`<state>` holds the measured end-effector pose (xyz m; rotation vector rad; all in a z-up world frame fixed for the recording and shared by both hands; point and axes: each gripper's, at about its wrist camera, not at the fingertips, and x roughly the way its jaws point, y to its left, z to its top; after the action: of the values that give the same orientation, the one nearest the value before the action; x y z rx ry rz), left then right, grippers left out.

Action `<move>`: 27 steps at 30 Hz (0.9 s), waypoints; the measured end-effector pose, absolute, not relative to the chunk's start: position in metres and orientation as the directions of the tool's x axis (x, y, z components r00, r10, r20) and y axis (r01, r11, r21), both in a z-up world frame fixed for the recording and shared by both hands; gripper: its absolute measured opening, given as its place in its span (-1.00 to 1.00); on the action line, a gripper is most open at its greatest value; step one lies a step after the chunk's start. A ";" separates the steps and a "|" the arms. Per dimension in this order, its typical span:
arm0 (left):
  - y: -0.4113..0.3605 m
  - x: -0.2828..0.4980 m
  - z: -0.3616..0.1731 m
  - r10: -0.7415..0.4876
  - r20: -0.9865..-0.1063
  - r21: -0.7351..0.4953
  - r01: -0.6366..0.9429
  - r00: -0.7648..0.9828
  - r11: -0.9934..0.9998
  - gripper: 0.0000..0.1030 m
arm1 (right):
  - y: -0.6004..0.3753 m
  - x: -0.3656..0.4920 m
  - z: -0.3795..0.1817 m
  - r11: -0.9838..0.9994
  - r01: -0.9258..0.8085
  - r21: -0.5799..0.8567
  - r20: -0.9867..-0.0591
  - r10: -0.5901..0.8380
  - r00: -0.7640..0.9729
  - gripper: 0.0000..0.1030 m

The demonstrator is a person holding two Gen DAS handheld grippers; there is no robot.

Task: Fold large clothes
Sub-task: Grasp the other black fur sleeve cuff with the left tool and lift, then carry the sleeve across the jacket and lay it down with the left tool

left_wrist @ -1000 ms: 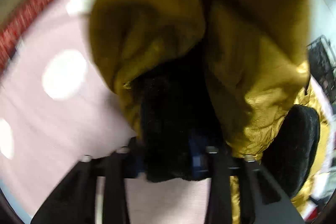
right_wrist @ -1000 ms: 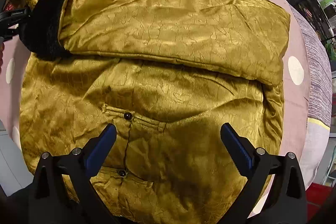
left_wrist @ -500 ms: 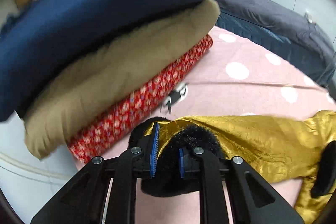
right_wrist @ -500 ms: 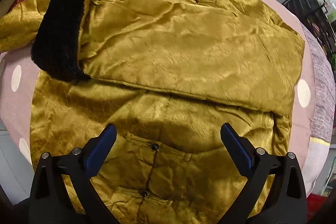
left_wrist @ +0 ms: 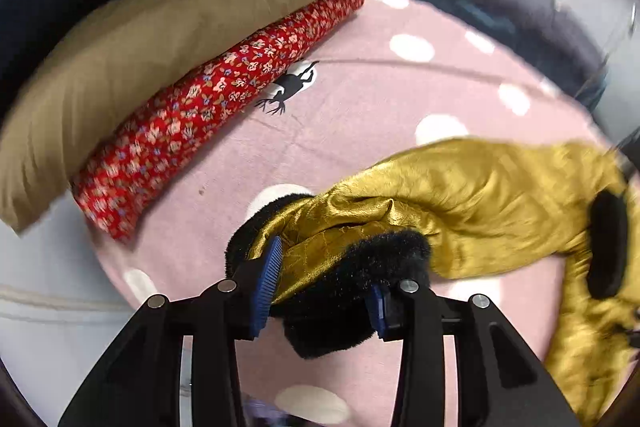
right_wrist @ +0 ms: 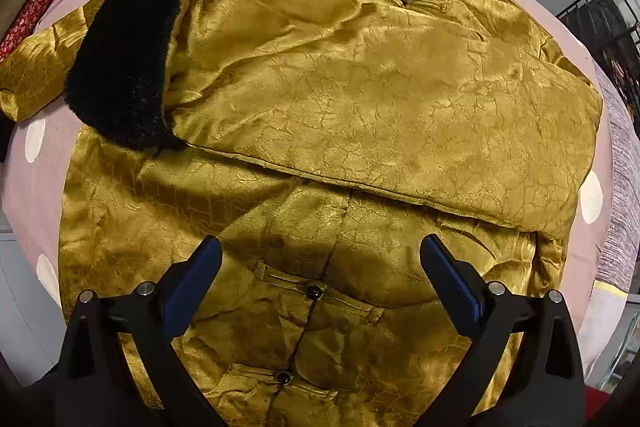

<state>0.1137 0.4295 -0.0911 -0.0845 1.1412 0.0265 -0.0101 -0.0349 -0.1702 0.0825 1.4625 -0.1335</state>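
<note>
Pink bedspread [left_wrist: 360,131], fur cuff [left_wrist: 360,275] between newly parted left hand-held gripper [left_wrist: 320,291]

L gripper [left_wrist: 320,283] angled steeply down w/ the black fur cuff [left_wrist: 360,291] as landmark: cuff sits between its two blue-padded fingers. L pad [left_wrist: 266,287] lies against the cuff's gold edge, R pad [left_wrist: 378,311] tucked at the cuff's fur side. Jaws have just been opening, gap now moderate, cuff between them but looks loose, not pinched. Black finger frames run from bottom edge up to the cuff.

R gripper [right_wrist: 320,279] points straight down, well away from that cuff, over the buttoned front. Jaws spread wide, nothing between the blue pads [right_wrist: 192,283], not touching fabric.
</note>
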 end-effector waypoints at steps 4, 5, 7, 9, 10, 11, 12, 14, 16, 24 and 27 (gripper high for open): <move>0.461 0.112 -0.071 -0.168 -0.881 -0.251 -0.136 0.442 0.958 -0.27 | -0.037 -0.010 -0.174 0.990 0.143 -0.015 -0.995 -0.029 0.095 0.90; 0.467 0.110 -0.064 -0.205 -0.861 -0.299 -0.138 0.465 0.944 -0.27 | -0.037 -0.010 -0.174 0.990 0.141 -0.013 -0.995 -0.027 0.095 0.90; 0.469 0.110 -0.054 -0.310 -0.812 -0.399 -0.083 0.495 0.913 -0.27 | -0.036 -0.011 -0.174 0.991 0.136 -0.011 -0.995 -0.025 0.097 0.90; 0.463 0.110 -0.048 -0.368 -0.805 -0.404 0.025 0.465 0.914 -0.20 | -0.036 -0.008 -0.174 0.991 0.134 -0.007 -0.995 -0.020 0.098 0.90; 0.456 0.112 -0.046 -0.316 -0.841 -0.317 0.072 0.439 0.946 -0.12 | -0.036 -0.008 -0.174 0.991 0.134 -0.004 -0.995 -0.017 0.099 0.90; 0.447 0.112 -0.046 -0.224 -0.882 -0.182 0.137 0.416 0.974 0.13 | -0.036 -0.007 -0.174 0.991 0.135 -0.002 -0.995 -0.015 0.100 0.90; 0.442 0.109 -0.047 -0.165 -0.900 -0.093 0.193 0.404 0.977 0.30 | -0.036 -0.007 -0.173 0.991 0.137 0.000 -0.995 -0.014 0.101 0.90; 0.437 0.104 -0.052 -0.093 -0.927 0.030 0.318 0.364 0.948 0.30 | -0.037 -0.007 -0.172 0.990 0.140 0.000 -0.995 -0.014 0.103 0.90; 0.451 0.103 -0.054 -0.080 -0.941 0.034 0.328 0.329 0.944 0.31 | -0.039 -0.008 -0.172 0.990 0.144 -0.001 -0.995 -0.016 0.103 0.90; 0.505 0.070 -0.065 -0.276 -0.856 -0.318 -0.023 0.437 0.948 0.43 | -0.041 -0.011 -0.176 0.987 0.162 0.000 -0.996 -0.015 0.092 0.90; 0.488 0.057 -0.100 -0.355 -0.828 -0.447 -0.129 0.433 0.885 0.43 | -0.037 -0.010 -0.174 0.989 0.148 -0.005 -0.995 -0.019 0.095 0.90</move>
<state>0.0566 0.4883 -0.1004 -0.4896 1.1260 -0.1481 -0.0104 -0.0367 -0.1739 0.1055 1.4717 -0.1236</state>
